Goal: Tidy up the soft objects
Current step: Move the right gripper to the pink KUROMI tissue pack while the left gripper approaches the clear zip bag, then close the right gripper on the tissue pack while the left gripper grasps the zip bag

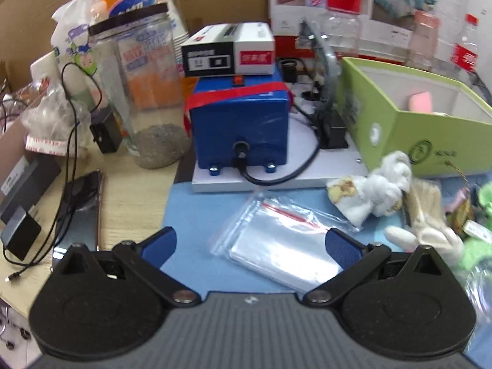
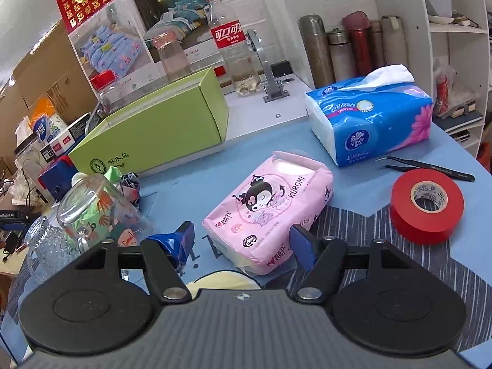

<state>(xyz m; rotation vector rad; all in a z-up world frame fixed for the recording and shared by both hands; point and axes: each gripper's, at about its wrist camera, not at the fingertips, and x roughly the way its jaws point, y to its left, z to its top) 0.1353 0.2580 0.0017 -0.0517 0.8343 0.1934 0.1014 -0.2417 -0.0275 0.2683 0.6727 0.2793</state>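
Note:
My right gripper (image 2: pixel 244 243) stands open around the near end of a pink Kuromi tissue pack (image 2: pixel 267 212) lying on the blue mat. Its right pad is at the pack's corner and its left pad stands just clear. A blue tissue pack (image 2: pixel 369 123) lies further back. My left gripper (image 1: pixel 252 247) is open above a stack of clear zip bags (image 1: pixel 276 246) and holds nothing. A crumpled white sock (image 1: pixel 378 190), a cream plush bunny (image 1: pixel 430 224) and a green plush (image 1: pixel 479 246) lie at the right, in front of the open green box (image 1: pixel 415 129), which holds a pink item (image 1: pixel 419 101).
A blue machine (image 1: pixel 240 126) on a white plate, a glass jar (image 1: pixel 138 92), a phone (image 1: pixel 80 215) and cables crowd the left. A red tape roll (image 2: pixel 426 206), black tweezers (image 2: pixel 427 166), two glass mugs (image 2: pixel 92 209), a cola bottle (image 2: pixel 227 49) and flasks (image 2: pixel 338 49) surround the packs.

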